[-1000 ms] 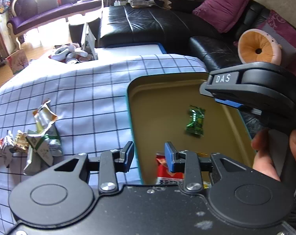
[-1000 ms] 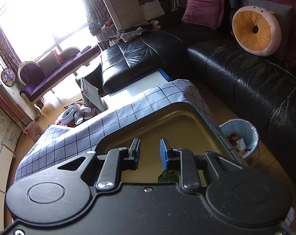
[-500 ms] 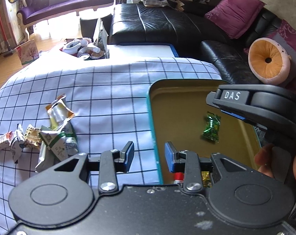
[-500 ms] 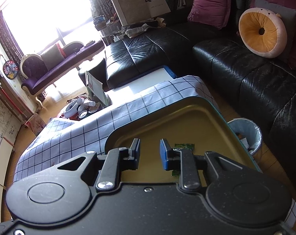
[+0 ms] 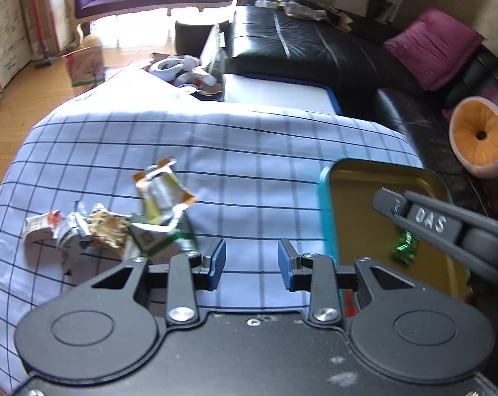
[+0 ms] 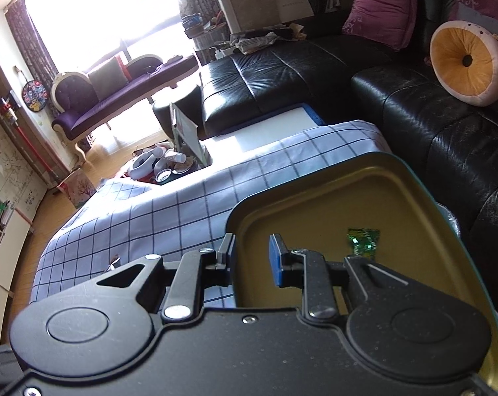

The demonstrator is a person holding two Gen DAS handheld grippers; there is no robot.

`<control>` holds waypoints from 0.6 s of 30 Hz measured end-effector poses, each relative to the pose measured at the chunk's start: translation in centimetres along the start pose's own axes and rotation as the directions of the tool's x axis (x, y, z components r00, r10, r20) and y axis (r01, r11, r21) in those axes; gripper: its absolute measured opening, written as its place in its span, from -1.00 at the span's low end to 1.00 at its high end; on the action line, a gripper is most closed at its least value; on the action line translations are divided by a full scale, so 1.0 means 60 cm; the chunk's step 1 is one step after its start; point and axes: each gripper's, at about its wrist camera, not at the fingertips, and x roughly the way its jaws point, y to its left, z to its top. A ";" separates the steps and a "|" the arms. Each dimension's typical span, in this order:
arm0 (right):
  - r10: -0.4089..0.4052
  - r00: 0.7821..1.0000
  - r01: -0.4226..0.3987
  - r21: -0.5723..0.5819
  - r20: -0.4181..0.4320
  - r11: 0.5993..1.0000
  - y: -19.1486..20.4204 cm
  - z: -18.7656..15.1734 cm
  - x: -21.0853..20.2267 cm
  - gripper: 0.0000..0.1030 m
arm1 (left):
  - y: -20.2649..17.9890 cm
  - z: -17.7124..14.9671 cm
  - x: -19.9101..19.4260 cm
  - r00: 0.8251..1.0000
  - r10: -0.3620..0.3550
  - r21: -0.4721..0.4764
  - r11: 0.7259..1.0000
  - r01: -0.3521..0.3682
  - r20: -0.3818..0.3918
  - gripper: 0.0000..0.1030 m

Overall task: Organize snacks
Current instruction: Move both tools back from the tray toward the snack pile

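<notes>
A gold tin tray with a teal rim (image 5: 325,204) lies on the right of the checked tablecloth (image 5: 249,171). One green candy (image 5: 404,247) rests in it, also plain in the right wrist view as the green candy (image 6: 362,242) on the tray floor (image 6: 315,204). A heap of crumpled snack wrappers (image 5: 117,227) lies on the cloth to the left. My left gripper (image 5: 250,260) hovers open over bare cloth between heap and tray. My right gripper (image 6: 250,255) is open and empty above the tray's left rim. Its black arm marked DAS (image 5: 427,221) crosses over the tray.
A black leather sofa (image 6: 414,125) wraps the far and right sides, with a round orange cushion (image 6: 466,62) and a pink pillow (image 5: 437,46). A small bin (image 6: 453,221) stands right of the table. Toys and dishes (image 5: 186,69) clutter the floor beyond.
Both grippers have moved left. In the left wrist view the tray slid from centre to the right and the wrapper heap came closer. The jaws of both kept their gaps.
</notes>
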 end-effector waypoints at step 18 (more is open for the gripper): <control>0.076 0.994 -0.083 -0.100 -0.073 0.991 0.095 -0.031 0.027 -0.33 | 0.115 0.018 -0.003 0.997 0.077 -0.097 0.992 -0.077 -0.003 -0.35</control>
